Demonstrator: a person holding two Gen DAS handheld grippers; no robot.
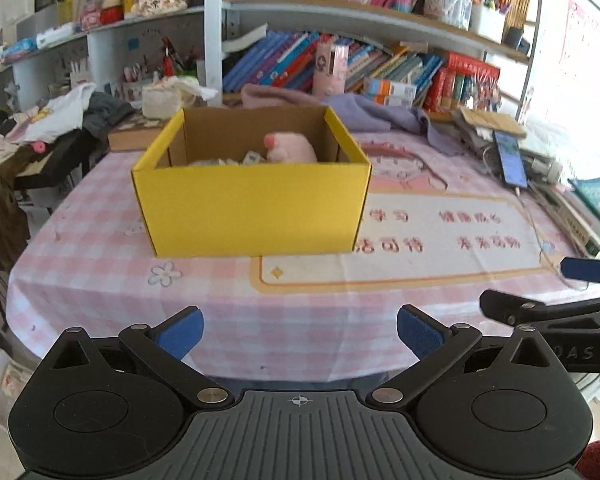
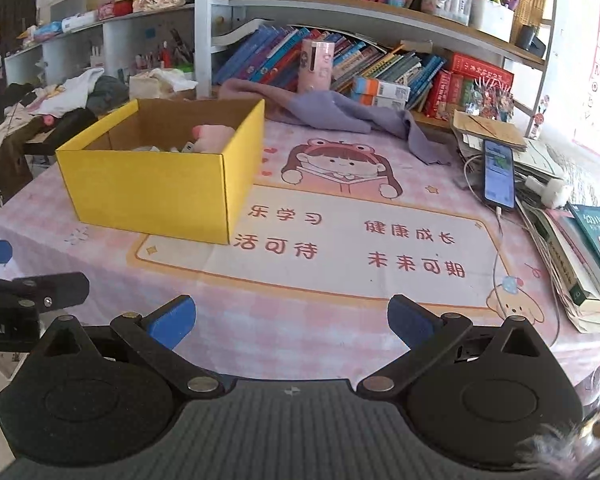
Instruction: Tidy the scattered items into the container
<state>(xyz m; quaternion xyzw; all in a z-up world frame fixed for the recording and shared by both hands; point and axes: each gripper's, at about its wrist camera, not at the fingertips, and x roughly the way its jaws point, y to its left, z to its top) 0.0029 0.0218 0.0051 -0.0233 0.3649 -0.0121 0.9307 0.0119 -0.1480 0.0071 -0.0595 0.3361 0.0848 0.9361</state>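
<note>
The yellow cardboard box is sitting open-topped on the pink checked tablecloth, at about 12 o'clock from the left gripper and about 11 o'clock from the right one. In the left wrist view its long axis is running side to side, from 9 to 3 o'clock, with one broad yellow wall facing the camera; in the right wrist view the box is showing a corner, turned so its long side is slanting toward 10 o'clock. Inside it a pink plush toy is lying against the far right part, with small pale items beside it that are too hidden to name.

The left gripper is hovering over the near table edge with its blue-padded fingers spread wide and nothing between them. The right gripper is hovering likewise, jaws wide apart and empty, above the printed panel with red characters.

Toward 1 o'clock a lilac cloth is lying crumpled behind the box. At 2 o'clock a phone is resting screen-up on a cable, beside stacked books. Crowded bookshelves are filling the back wall, and clothes are piling up at 10 o'clock.
</note>
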